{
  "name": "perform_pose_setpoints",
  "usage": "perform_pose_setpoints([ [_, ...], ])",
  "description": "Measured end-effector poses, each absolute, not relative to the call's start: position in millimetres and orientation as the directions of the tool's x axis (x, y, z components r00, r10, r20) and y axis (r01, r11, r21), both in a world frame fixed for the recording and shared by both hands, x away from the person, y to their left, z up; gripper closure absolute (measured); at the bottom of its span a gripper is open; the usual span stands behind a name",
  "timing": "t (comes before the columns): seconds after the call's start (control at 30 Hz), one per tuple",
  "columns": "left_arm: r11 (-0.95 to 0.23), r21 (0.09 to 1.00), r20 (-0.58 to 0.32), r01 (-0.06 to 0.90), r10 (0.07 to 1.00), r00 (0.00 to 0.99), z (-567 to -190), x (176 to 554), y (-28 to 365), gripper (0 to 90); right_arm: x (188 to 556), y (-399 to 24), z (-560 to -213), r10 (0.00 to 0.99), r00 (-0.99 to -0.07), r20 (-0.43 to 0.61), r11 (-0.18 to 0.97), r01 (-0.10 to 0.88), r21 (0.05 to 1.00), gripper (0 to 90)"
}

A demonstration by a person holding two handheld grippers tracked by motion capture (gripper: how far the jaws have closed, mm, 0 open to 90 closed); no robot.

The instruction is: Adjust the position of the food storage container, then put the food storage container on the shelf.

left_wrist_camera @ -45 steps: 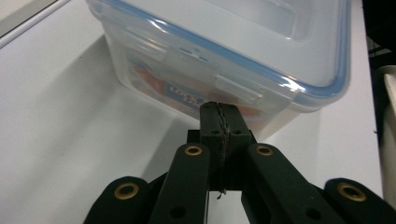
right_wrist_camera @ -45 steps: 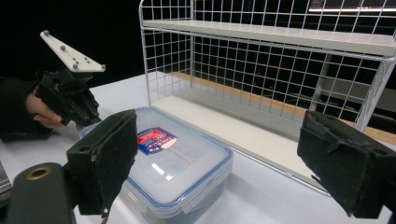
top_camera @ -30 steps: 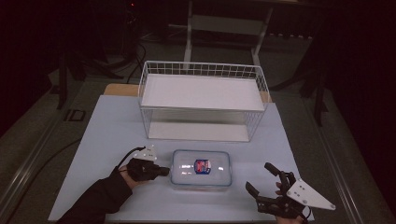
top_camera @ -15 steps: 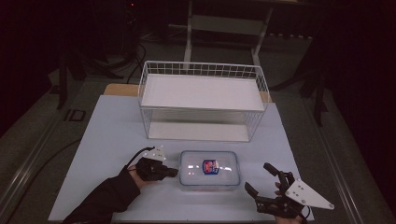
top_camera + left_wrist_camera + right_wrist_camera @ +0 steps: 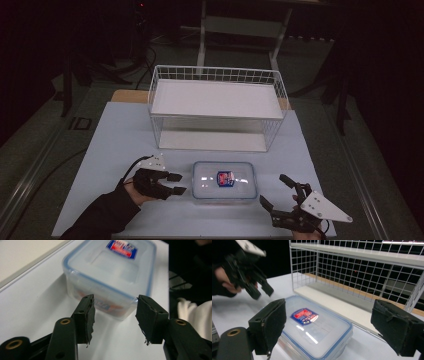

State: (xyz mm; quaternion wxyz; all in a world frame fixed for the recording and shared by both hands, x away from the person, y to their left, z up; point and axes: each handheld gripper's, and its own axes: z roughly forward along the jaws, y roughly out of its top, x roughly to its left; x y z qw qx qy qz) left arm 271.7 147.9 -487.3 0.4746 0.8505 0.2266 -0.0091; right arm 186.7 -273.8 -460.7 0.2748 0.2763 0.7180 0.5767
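A clear plastic container [image 5: 224, 181] with a blue-rimmed lid and a red and blue label lies flat on the white table, near the front edge. My left gripper [image 5: 176, 183] hovers just left of it, apart from it. Its jaws have just been opening and nothing is between them. In the left gripper view the container [image 5: 112, 267] lies ahead of the parted left gripper [image 5: 115, 315]. My right gripper [image 5: 272, 189] stands wide open at the container's front right corner, holding nothing. In the right gripper view the container [image 5: 312, 327] lies beyond the right gripper [image 5: 334, 326], with the left gripper [image 5: 259, 291] raised behind it.
A white wire basket [image 5: 216, 107] with a flat white shelf stands behind the container, in the middle of the table [image 5: 115, 140]. In the right gripper view its mesh wall [image 5: 362, 270] rises close behind the container. Dark floor and stands surround the table.
The container has slid a little to the right. The left gripper, shut against its left side before, has opened and lifted off it. The right gripper has kept still.
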Motion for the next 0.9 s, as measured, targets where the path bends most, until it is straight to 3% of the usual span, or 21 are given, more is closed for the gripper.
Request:
perform_pose_setpoints([
  [0.07, -0.436, 0.818, -0.227, 0.374, 0.352, 0.908, -481.4, 270.7, 146.1, 38.9, 189.7, -273.5, -462.6, 0.710, -0.700, -0.071, 0.185, 0.088, 0.979, 12.7],
  [0.2, -0.399, 0.835, -0.217, 0.380, 0.395, 0.892, -473.7, 273.5, 139.5, 17.8, 190.5, -275.1, -462.2, 0.710, -0.701, -0.062, 0.178, 0.093, 0.980, 12.6],
  [0.37, -0.315, 0.841, -0.264, 0.440, 0.471, 0.842, -469.6, 282.2, 130.7, 1.2, 190.7, -272.8, -460.9, 0.718, -0.691, -0.082, 0.186, 0.077, 0.980, 12.4],
  [0.6, -0.206, 0.792, -0.389, 0.574, 0.555, 0.735, -471.7, 294.5, 129.4, 1.2, 192.2, -270.1, -454.9, 0.735, -0.669, -0.114, 0.195, 0.048, 0.980, 11.3],
  [0.63, -0.155, 0.746, -0.477, 0.648, 0.555, 0.682, -476.0, 300.2, 131.4, 1.2, 193.3, -269.7, -453.0, 0.737, -0.664, -0.128, 0.202, 0.036, 0.979, 11.3],
  [0.67, -0.135, 0.737, -0.492, 0.663, 0.566, 0.662, -478.5, 301.9, 132.2, 1.3, 199.5, -269.7, -449.9, 0.722, -0.681, -0.121, 0.228, 0.069, 0.971, 15.6],
  [0.9, -0.135, 0.593, -0.601, 0.793, 0.582, 0.548, -500.1, 316.1, 129.3, 1.3, 222.6, -268.2, -446.5, 0.710, -0.704, 0.008, 0.226, 0.239, 0.944, 15.8],
])
